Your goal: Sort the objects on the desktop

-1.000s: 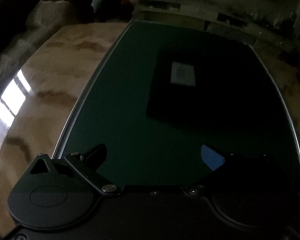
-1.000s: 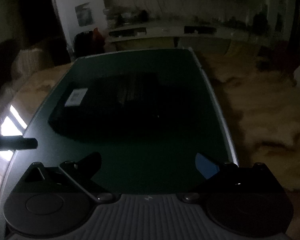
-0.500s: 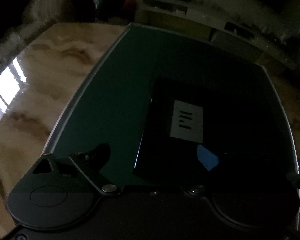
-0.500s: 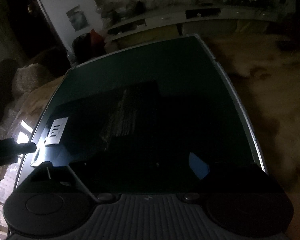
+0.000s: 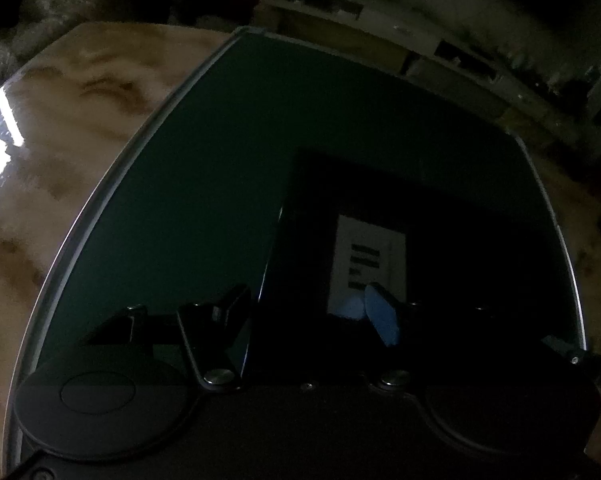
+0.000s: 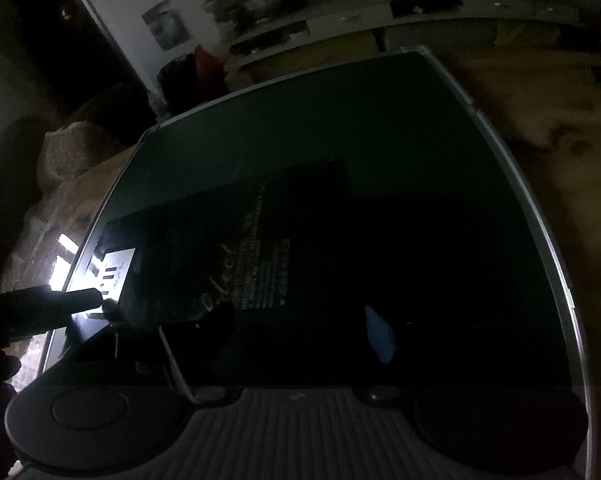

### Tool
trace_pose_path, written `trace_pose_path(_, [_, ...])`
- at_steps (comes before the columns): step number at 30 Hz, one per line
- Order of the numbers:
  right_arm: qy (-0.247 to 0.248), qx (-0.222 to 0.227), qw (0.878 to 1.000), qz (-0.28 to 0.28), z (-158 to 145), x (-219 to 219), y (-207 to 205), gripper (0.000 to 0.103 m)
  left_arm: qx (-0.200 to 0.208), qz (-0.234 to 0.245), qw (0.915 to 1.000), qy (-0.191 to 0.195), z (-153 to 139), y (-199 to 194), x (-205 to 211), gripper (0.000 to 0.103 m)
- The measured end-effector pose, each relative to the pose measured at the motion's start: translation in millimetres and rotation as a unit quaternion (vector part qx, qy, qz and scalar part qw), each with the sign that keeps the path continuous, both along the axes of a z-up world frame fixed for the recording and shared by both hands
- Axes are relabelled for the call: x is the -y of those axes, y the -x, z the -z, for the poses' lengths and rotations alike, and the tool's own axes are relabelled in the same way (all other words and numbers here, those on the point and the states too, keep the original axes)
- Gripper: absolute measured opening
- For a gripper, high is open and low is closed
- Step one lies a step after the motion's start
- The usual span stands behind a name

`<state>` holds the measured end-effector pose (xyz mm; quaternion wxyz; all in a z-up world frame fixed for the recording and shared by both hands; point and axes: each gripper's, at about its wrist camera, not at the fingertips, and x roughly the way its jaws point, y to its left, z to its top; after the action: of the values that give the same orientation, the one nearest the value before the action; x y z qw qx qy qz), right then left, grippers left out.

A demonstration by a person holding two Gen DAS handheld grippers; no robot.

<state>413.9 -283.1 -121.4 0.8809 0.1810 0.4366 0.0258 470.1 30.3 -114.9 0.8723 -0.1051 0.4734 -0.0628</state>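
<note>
A flat black box (image 5: 440, 248) with a white label (image 5: 366, 262) lies on a dark green desk mat (image 5: 228, 184). It also shows in the right wrist view (image 6: 236, 252) with faint printed text, on the mat (image 6: 380, 128). My left gripper (image 5: 308, 312) is open, low over the box's near left edge; its left finger is off the box and its blue pad (image 5: 382, 318) is over the label. My right gripper (image 6: 296, 332) is open, low over the box's near edge. The left gripper's finger (image 6: 48, 304) shows at the box's labelled corner.
The mat has a pale rim (image 5: 112, 184) and lies on a glossy marbled tabletop (image 5: 60, 120). A low white shelf unit (image 6: 380, 20) and dark clutter stand beyond the table's far edge. The scene is very dim.
Both grippers have moved forward and down toward the black box, which now fills the lower part of both views. Both stay open.
</note>
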Motion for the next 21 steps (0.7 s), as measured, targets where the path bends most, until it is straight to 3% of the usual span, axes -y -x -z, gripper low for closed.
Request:
trace_pose_path(12, [0.002, 0.001, 1.0, 0.0, -0.6, -0.3, 6.3, 0.067, -0.007, 0.01, 0.9999, -0.01, -3.5, 1.8, 2.3, 0.059])
trace_pose_path(21, [0.011, 0.01, 1.0, -0.007, -18.3, -11.5, 24.8, 0.066, 0.002, 0.011, 0.9996, -0.025, -17.3, 23.6, 0.2, 0.059])
